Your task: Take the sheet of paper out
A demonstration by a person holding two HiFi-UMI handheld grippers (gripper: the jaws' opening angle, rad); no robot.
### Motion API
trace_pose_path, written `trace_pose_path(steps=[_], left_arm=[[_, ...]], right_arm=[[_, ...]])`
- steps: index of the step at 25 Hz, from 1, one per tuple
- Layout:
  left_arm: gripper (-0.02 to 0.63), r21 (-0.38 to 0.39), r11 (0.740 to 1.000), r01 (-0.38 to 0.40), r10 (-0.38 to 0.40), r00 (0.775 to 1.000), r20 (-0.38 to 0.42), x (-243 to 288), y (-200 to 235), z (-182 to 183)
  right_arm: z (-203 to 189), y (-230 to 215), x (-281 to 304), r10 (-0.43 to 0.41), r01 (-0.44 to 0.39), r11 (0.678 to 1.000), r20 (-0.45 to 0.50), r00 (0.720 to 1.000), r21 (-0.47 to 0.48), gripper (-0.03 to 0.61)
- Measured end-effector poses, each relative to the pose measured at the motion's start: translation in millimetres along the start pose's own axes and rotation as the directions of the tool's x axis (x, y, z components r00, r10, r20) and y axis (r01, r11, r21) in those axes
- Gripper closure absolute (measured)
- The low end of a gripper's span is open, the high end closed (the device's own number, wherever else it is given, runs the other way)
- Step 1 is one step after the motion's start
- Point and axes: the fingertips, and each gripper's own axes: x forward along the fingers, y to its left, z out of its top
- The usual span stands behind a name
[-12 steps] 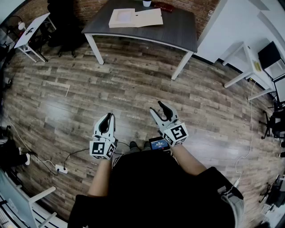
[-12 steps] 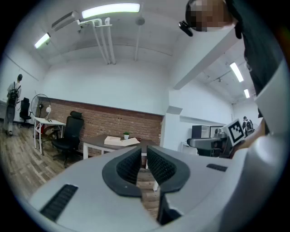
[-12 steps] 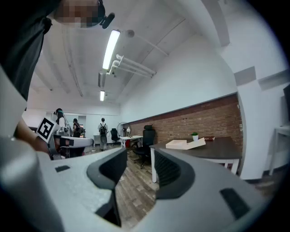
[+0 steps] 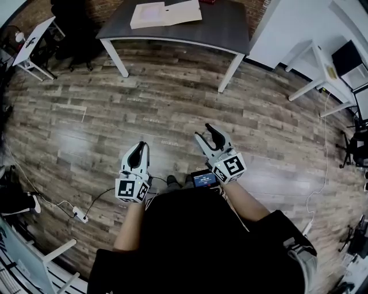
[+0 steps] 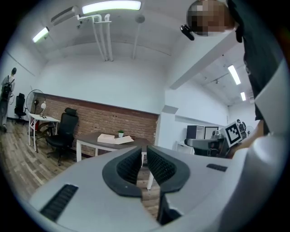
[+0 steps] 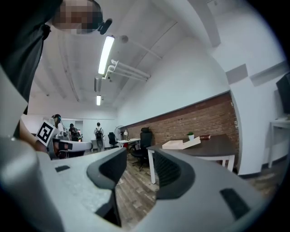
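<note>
Head view: my left gripper (image 4: 140,150) and right gripper (image 4: 205,134) hang over the wood-plank floor (image 4: 172,92), well apart from the dark table (image 4: 224,28). On it lies an open box (image 4: 136,21) with the sheet of paper (image 4: 148,11) in it.

Left gripper view: my jaws are all but closed on nothing. Beyond them are the brick wall (image 5: 99,120) and a black chair (image 5: 65,129).

Right gripper view: my jaws stand released and empty, and the table (image 6: 213,147) is ahead.
</note>
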Motion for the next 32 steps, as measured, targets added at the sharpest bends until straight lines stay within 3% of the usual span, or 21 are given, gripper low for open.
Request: trace_pose_path(steps=[11, 20, 32], left_arm=[[0.583, -0.018, 0.999, 0.031, -0.032, 0.998, -0.048, 25.6, -17.7, -23.1], [0.584, 0.000, 1.000, 0.029, -0.029, 0.999, -0.025, 50.8, -30.8, -13.0], [0.584, 0.014, 1.000, -0.003, 0.004, 1.000, -0.027, 58.7, -35.2, -7.9]], right_arm=[[-10.5, -23.9, -16.9, -0.009, 0.009, 1.000, -0.017, 1.000, 0.028, 0.385], [-16.9, -55.0, -20.7, -0.016, 0.017, 1.000, -0.054, 0.998, 0.005, 0.385], [-26.5, -82.7, -22.1, -0.021, 0.023, 0.999, -0.043, 0.999, 0.044, 0.385]])
